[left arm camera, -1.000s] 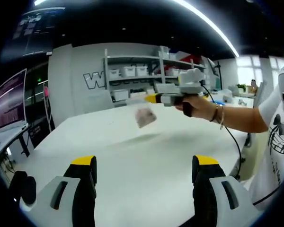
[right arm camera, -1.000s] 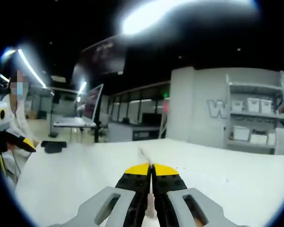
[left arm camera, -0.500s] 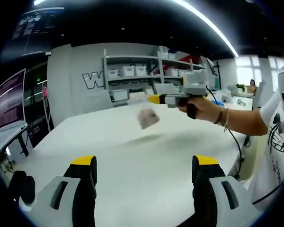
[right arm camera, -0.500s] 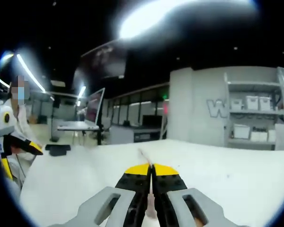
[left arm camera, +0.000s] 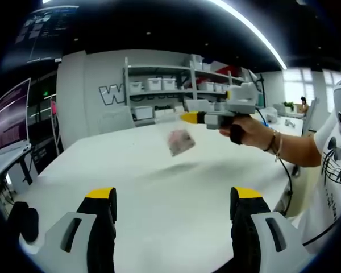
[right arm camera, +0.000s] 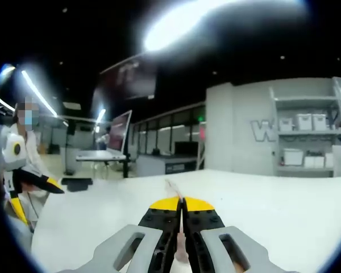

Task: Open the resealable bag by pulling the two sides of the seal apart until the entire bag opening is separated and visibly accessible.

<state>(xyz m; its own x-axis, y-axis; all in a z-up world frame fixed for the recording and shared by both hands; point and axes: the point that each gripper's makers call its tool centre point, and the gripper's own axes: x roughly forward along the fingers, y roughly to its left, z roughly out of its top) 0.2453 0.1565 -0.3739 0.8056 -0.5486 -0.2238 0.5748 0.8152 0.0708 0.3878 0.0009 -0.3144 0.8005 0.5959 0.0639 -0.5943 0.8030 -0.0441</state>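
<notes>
**A:** Status of the resealable bag [left arm camera: 179, 141]?

**B:** Hanging in mid-air above the white table [left arm camera: 159, 193], at about 12 o'clock in the left gripper view, pinched by its top edge in the right gripper [left arm camera: 184, 118]. Pinkish contents visible inside, blurred. In the right gripper view, only a thin sliver of the bag's edge poking up between the closed yellow-tipped jaws.

**A:** And the right gripper's state?

**B:** Clamped tight on the bag's rim, jaws pressed together, held out over the table by a hand [left arm camera: 244, 129] coming in from 3 o'clock.

**A:** The left gripper [left arm camera: 173, 205]?

**B:** Jaws spread wide, nothing between them, low at 6 o'clock in its own view and well apart from the bag. Also glimpsed at about 9 o'clock in the right gripper view.

**A:** Progress on the opening?

**B:** Early, by the look of it. One side of the bag secured and lifted; no second grip on the opposite side yet. Cannot tell whether any of the seal has parted, too blurred and small. Likely left: closing the left gripper on the other lip and pulling the sides apart along the full seal.
</notes>
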